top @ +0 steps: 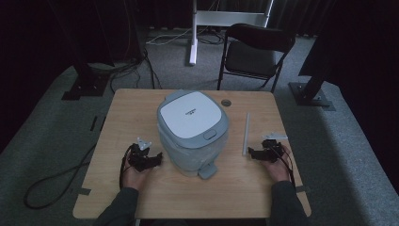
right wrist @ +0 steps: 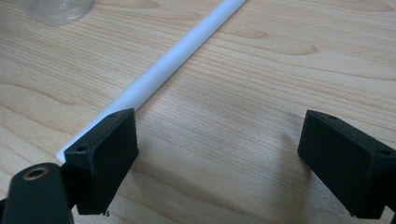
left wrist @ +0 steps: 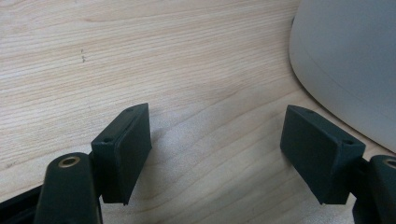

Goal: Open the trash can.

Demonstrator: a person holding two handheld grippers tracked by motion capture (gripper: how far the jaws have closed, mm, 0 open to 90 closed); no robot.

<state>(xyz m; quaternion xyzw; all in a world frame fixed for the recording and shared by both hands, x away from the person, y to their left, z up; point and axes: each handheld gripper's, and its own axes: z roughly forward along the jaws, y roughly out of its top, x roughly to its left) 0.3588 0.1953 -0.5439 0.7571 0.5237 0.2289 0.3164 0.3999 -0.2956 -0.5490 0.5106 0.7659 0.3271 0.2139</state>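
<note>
A grey-blue bin with a white lid (top: 193,133) stands in the middle of the wooden table (top: 141,101); a clear bag liner shows around its lower body. A white rod (top: 245,133) lies to its right. My left gripper (top: 157,159) rests on the table just left of the bin, open, nothing between its fingers (left wrist: 125,151); the bin's wall (left wrist: 350,60) curves at the upper right of the left gripper view. My right gripper (top: 251,152) rests open at the rod's near end. In the right gripper view the rod (right wrist: 177,58) runs diagonally past the left finger (right wrist: 105,154).
A black folding chair (top: 256,52) stands behind the table. A white stand leg (top: 193,44) and cables lie on the grey carpet. A round cable hole (top: 226,102) sits near the table's far edge. Bare wood lies in front of the bin.
</note>
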